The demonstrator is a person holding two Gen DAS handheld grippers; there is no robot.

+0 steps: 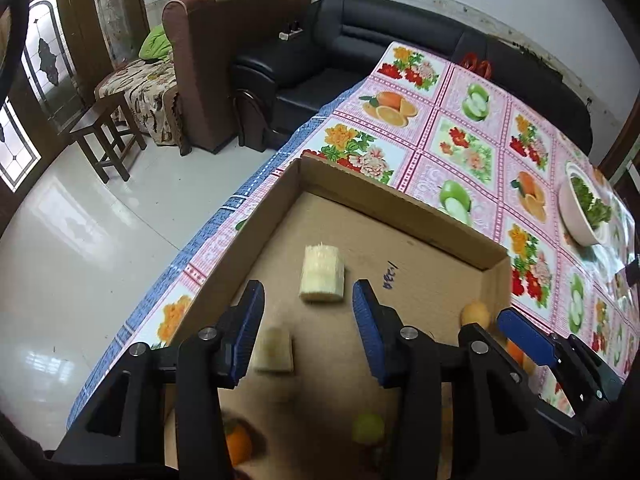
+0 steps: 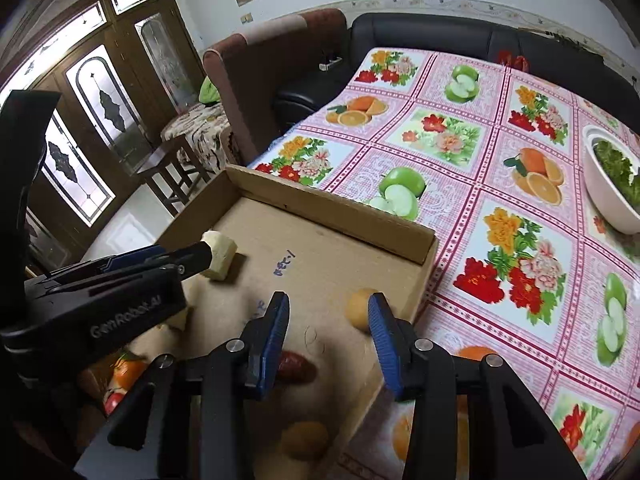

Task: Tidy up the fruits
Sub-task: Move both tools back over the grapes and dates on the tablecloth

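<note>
The fruits lie loose in a shallow cardboard tray (image 1: pixel 400 196) at the near corner of the surface (image 1: pixel 472 120): two pale cut chunks (image 1: pixel 322 278), a small yellow-orange fruit (image 2: pixel 360 308) by the right wall, a dark red one (image 2: pixel 296 368), a green one (image 1: pixel 368 428) and an orange one (image 1: pixel 238 444). Both tongs hang over the tray with jaws parted and nothing between the pads: the left tongs (image 1: pixel 308 336) above the nearer chunk, the right tongs (image 2: pixel 328 340) beside the yellow-orange fruit. This looks like a release step, pieces just set down. Next, each tongs likely needs lifting clear and seeking fruit outside the tray, none of which is visible here.
</note>
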